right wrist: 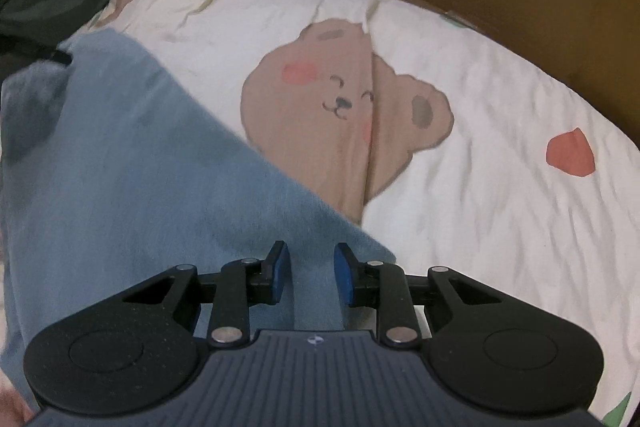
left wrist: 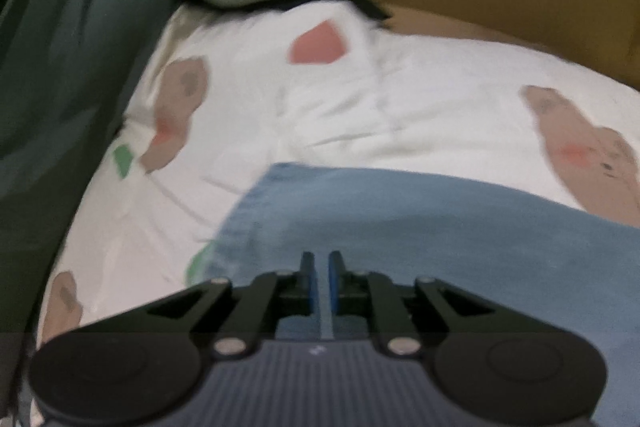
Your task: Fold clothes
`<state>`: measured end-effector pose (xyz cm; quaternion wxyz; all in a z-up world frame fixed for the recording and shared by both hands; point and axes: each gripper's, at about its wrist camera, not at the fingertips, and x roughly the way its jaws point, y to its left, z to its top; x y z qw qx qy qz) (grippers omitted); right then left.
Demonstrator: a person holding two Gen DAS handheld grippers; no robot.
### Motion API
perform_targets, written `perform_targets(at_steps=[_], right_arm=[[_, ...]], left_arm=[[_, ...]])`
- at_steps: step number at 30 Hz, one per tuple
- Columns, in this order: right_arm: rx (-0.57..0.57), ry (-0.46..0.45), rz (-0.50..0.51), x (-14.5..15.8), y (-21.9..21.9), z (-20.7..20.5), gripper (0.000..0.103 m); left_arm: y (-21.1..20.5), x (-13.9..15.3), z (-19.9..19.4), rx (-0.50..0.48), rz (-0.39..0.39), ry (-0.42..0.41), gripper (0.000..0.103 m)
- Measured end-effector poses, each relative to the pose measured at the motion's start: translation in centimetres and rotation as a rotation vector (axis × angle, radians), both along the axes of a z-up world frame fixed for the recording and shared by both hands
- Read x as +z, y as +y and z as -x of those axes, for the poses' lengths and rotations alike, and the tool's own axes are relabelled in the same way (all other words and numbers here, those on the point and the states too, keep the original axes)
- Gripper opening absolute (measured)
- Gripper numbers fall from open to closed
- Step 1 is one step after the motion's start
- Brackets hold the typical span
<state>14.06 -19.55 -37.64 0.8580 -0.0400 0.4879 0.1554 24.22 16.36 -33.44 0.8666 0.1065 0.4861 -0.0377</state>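
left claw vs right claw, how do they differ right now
The left claw has its blue pads nearly together, with only a thin strip of the blue garment between them; the right claw stands clearly open, with the garment's cloth in the wide gap. The left view is motion-blurred, the right sharp. Both hang over the same garment on the bear-print sheet.

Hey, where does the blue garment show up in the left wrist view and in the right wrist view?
Left wrist view: the blue garment fills the lower middle and right, running under the left tool.
Right wrist view: it covers the left and lower centre, passing between the fingers of the right tool.
Shared landmark: the brown bear face print on the white bedsheet, at the right edge in the left view, centre in the right view.
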Motion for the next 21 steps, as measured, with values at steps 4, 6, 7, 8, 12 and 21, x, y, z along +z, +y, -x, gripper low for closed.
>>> perform_targets(at_steps=[4,6,7,8,12,21], right_arm=[[-0.002,-0.01,-0.033,0.7,0.2,0.2,0.033],[-0.003,-0.016,-0.05,1.0,0.3,0.3,0.033],[-0.001,-0.017,-0.061,1.1,0.3,0.5,0.033],[0.013,-0.011,-0.086,1.3,0.4,0.9,0.033],[0.082,0.022,-0.109,1.2,1.4,2.7,0.033],[0.016,0.099,-0.147,-0.3,1.2,7.0,0.033]], left_arm=[[-3.1,0.4,2.2,-0.074,0.103,0.009,0.009],[-4.7,0.3,3.3,-0.123,0.155,0.029,0.009],[-5.4,0.0,3.9,-0.151,0.184,0.044,0.013],[-6.1,-0.2,4.6,-0.18,0.21,0.059,0.016],[-8.9,-2.0,6.8,-0.278,0.236,0.115,0.016],[-13.6,-5.1,7.4,-0.399,0.237,0.159,0.034]])
